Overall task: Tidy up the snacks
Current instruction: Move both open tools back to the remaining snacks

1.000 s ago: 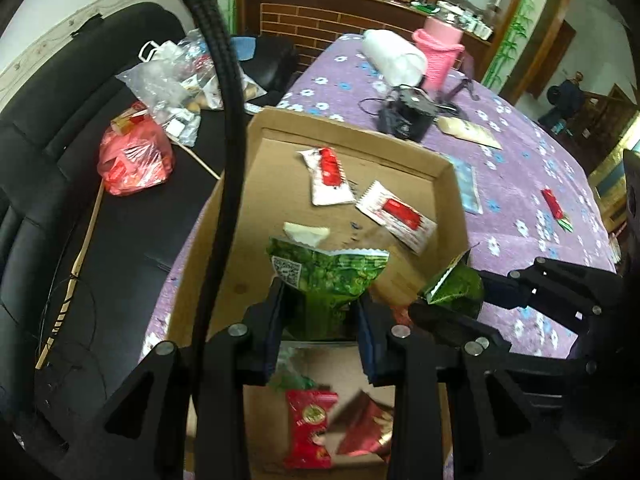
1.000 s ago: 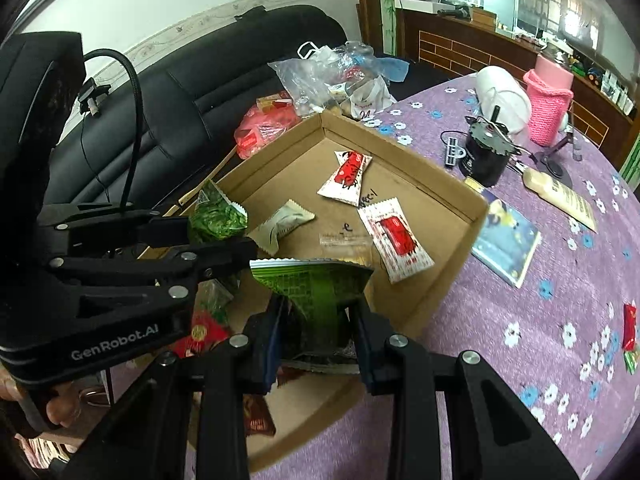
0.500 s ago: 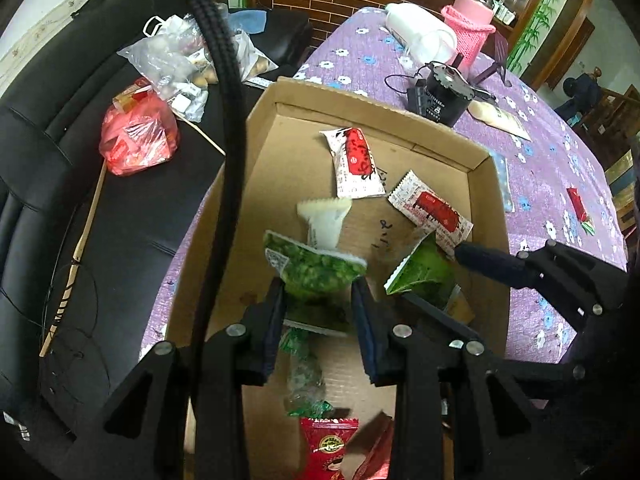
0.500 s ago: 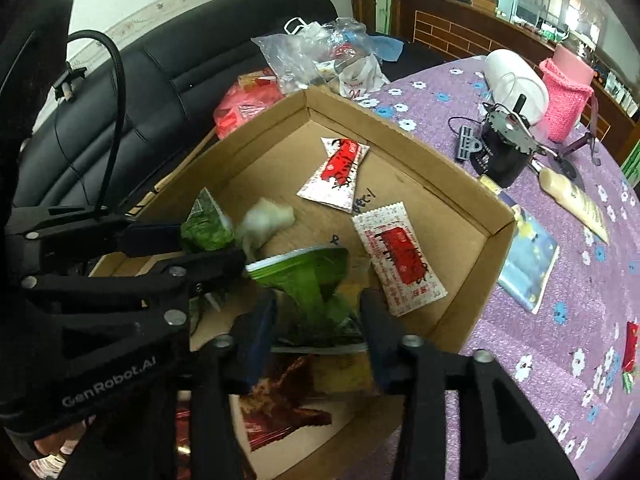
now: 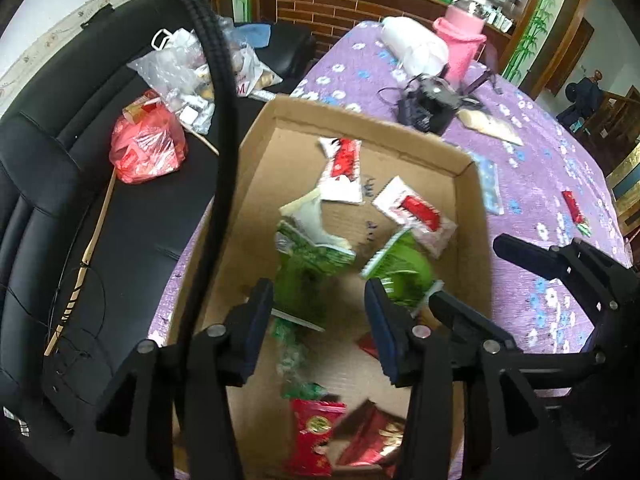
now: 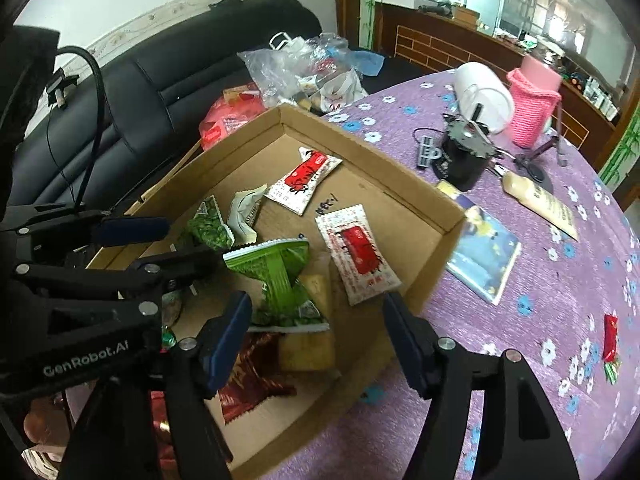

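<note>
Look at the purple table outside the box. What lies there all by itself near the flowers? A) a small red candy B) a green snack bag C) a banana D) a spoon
A: a small red candy lies alone on the purple flowered tablecloth, well outside the cardboard box, while the green snack bags are all inside the box.

Both grippers let go: left gripper (image 5: pixel 318 312) and right gripper (image 6: pixel 316 328) jaws opening, green packets (image 6: pixel 280 280) dropped into cardboard box (image 6: pixel 372 152), toward 6 o'clock.
</note>
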